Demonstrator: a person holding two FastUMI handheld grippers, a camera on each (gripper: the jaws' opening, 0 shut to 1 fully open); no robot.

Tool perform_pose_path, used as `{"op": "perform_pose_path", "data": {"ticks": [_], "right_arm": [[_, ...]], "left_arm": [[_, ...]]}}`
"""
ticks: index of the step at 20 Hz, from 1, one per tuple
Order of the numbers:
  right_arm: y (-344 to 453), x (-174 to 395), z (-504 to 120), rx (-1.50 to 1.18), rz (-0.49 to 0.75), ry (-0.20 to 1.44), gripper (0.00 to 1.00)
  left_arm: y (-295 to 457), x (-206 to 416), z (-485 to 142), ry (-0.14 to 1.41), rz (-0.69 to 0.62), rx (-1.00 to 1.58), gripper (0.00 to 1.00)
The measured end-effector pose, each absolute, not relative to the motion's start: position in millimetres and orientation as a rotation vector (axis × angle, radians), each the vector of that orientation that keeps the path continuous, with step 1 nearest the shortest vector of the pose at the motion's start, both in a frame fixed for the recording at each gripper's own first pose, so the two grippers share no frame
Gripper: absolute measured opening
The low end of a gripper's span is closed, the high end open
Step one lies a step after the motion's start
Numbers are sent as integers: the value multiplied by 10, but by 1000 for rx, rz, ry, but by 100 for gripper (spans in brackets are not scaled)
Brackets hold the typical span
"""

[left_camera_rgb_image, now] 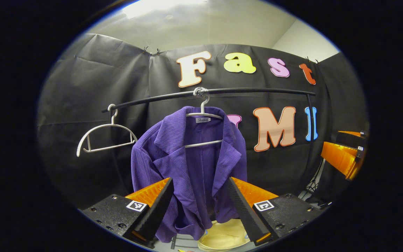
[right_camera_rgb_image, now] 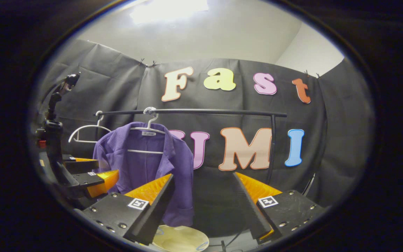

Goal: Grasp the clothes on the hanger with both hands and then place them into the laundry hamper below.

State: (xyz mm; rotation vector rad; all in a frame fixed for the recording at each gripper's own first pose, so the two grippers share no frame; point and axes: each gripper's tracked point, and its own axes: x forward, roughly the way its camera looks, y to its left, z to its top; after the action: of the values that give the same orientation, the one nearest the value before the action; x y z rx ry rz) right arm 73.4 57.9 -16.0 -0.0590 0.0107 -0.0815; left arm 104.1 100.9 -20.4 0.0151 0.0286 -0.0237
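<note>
Black cloth wall [left_camera_rgb_image: 93,80] behind a dark rail [left_camera_rgb_image: 257,91]; purple jacket [left_camera_rgb_image: 187,164] on its hanger [left_camera_rgb_image: 203,113], a bare hanger [left_camera_rgb_image: 105,138] beside it. Cream hamper [left_camera_rgb_image: 222,236] below; left gripper [left_camera_rgb_image: 199,206] and right gripper [right_camera_rgb_image: 203,203] both spread wide, holding nothing.

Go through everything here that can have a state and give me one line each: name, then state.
Purple jacket: hanging on its hanger, front open, not gripped.
Spare hanger: on the rail, empty.
Rail: holding both hangers.
Laundry hamper: under the jacket, no clothes visible inside.
Left hand-held gripper: open, facing the jacket.
Right hand-held gripper: open, to the jacket's right.
</note>
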Motion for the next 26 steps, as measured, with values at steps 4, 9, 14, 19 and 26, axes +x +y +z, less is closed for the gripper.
{"op": "perform_pose_path", "data": {"ticks": [4,9,14,19,26], "right_arm": [[681,943,-215,-39,-80,17,98],[689,1337,-321,-45,-24,27,98],[772,1952,-467,-24,89,38,98],[889,2444,-535,-16,195,41,95],[1204,2872,-633,2,308,43,98]], "left_arm": [[1150,1287,-298,48,9,7,95],[1293,1600,-344,51,99,9,95],[1430,1950,-376,45,231,45,92],[1564,2208,-364,26,343,69,74],[1736,2297,-408,59,394,64,3]]}}
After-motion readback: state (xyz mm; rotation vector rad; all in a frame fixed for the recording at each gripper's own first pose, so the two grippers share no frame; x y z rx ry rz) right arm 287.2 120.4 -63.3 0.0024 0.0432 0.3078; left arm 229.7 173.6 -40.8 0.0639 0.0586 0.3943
